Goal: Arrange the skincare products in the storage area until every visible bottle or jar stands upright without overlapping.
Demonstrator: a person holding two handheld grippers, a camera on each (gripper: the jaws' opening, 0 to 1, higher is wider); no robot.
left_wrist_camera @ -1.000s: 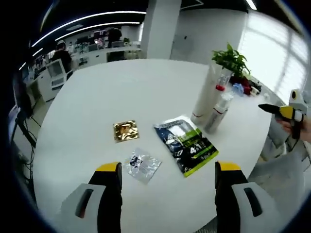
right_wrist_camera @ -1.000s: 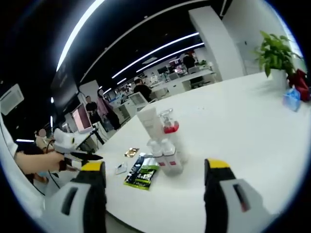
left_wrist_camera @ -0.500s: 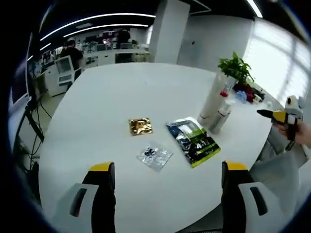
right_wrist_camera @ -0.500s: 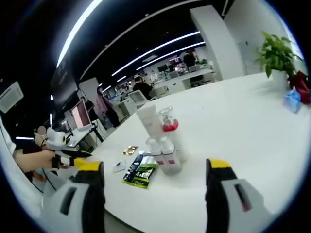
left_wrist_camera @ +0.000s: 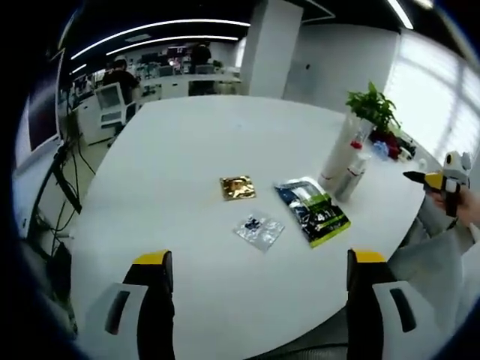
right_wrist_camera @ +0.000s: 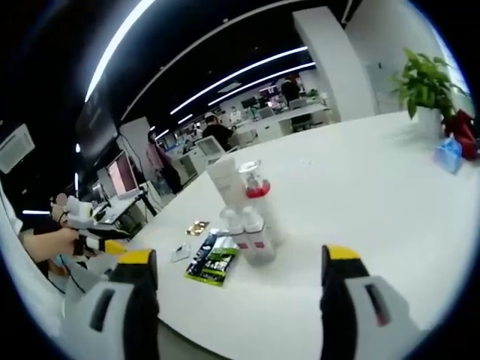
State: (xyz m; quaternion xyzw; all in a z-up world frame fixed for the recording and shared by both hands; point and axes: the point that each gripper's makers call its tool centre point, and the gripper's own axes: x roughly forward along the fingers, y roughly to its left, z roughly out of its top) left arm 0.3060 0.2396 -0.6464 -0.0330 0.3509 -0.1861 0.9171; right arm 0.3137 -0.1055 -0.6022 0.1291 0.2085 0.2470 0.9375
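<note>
On the white table a tall white tube and a pump bottle with a red collar stand upright at the right. A green-and-dark packet, a clear sachet and a gold sachet lie flat near them. My left gripper hangs open over the near table edge, well short of them. In the right gripper view the tube, pump bottle and two small white bottles stand clustered, the green packet beside them. My right gripper is open, off the table edge.
A potted plant stands behind the bottles, with a blue pack near it. A hand holds the right gripper beyond the table's right edge, and the left gripper shows at the left. Desks and people fill the office behind.
The left gripper view has pulled back from the table, so the sachets and bottles look smaller and farther. The right gripper view has barely shifted. Nothing on the table has moved.
</note>
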